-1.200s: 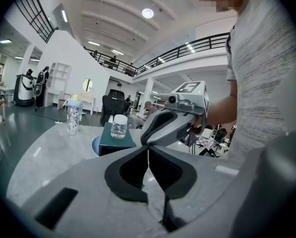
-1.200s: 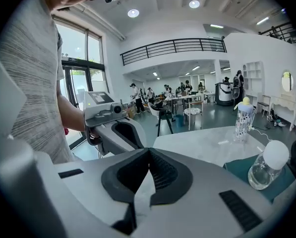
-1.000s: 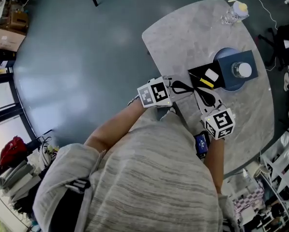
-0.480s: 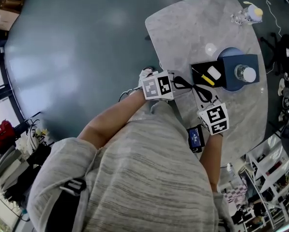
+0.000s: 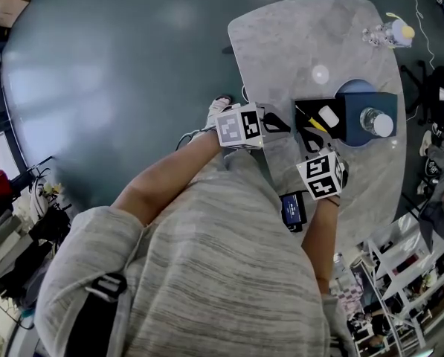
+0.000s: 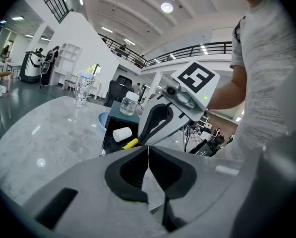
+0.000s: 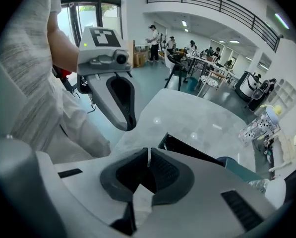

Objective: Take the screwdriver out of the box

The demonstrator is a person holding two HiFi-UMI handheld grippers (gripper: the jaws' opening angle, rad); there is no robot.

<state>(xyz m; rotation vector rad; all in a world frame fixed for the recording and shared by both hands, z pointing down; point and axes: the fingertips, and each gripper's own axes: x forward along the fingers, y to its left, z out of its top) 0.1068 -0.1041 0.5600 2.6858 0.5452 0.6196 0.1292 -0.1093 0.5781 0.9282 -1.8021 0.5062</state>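
A black open box (image 5: 311,108) lies on the grey marble table (image 5: 296,43). Inside it are a yellow-handled screwdriver (image 5: 309,120) and a white block (image 5: 328,116); in the left gripper view the screwdriver (image 6: 129,144) shows as a yellow end next to the white block (image 6: 122,134). My left gripper (image 5: 283,125) is shut and empty just left of the box. My right gripper (image 5: 309,136) is shut and empty at the box's near edge. In their own views, the left gripper (image 6: 148,150) and right gripper (image 7: 148,157) both have jaws pressed together.
A dark blue lid (image 5: 359,110) with a glass jar (image 5: 375,123) on it sits over a blue round plate right of the box. A small bottle (image 5: 391,33) stands at the far table corner. A smartwatch (image 5: 291,210) is on the right forearm. Shelves and clutter stand beyond the table's right edge.
Both grippers have drifted a little closer to the box; the right one now sits at its near edge. The head view has shifted slightly.
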